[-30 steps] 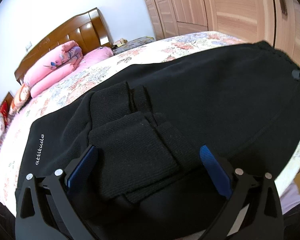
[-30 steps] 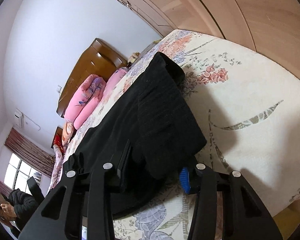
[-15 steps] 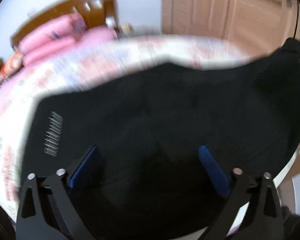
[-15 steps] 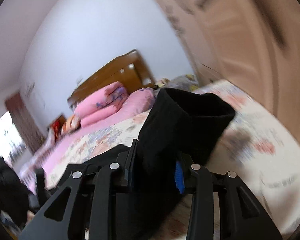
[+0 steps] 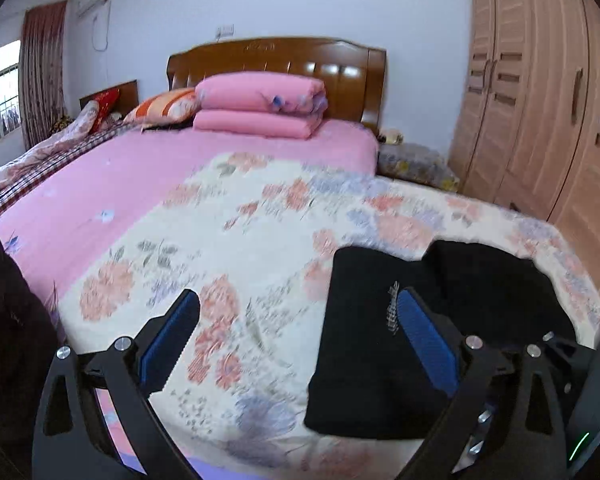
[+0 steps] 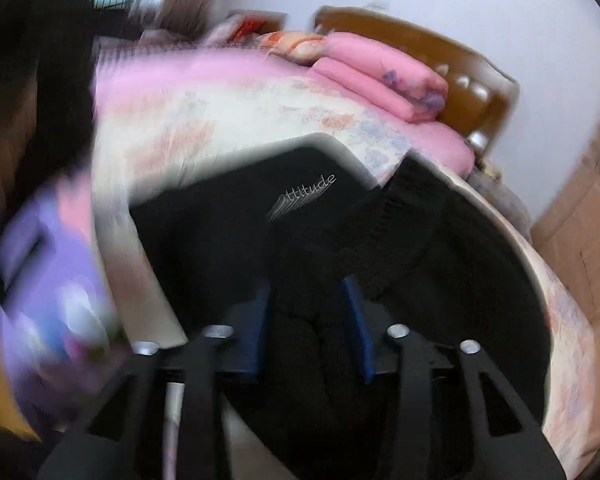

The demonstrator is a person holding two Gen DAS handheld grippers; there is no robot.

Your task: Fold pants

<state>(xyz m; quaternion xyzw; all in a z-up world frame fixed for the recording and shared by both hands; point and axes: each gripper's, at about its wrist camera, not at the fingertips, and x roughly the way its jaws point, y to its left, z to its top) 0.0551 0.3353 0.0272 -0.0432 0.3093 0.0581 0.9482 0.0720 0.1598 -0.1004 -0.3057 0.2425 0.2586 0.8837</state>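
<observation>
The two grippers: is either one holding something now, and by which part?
The left gripper is open and holds nothing. The right gripper is opening; folded black pants fabric lies between its fingers, which part cannot be told.

Home bedroom, double bed (image 5: 100, 200) with wooden headboard (image 5: 276, 60), folded pink quilts (image 5: 260, 108), floral bedspread (image 5: 236, 240), built-in wardrobe (image 5: 540, 100), curtained window (image 5: 0, 92)

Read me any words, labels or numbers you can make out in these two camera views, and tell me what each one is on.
"ttitude": white script on the folded black pants, right wrist view; its first letter is smeared by blur.
White script on the same black pants, left wrist view: blurred, partly behind a gripper finger, unreadable.
Carved mark on the brown wooden headboard: too small to read.
Nothing else legible.
</observation>
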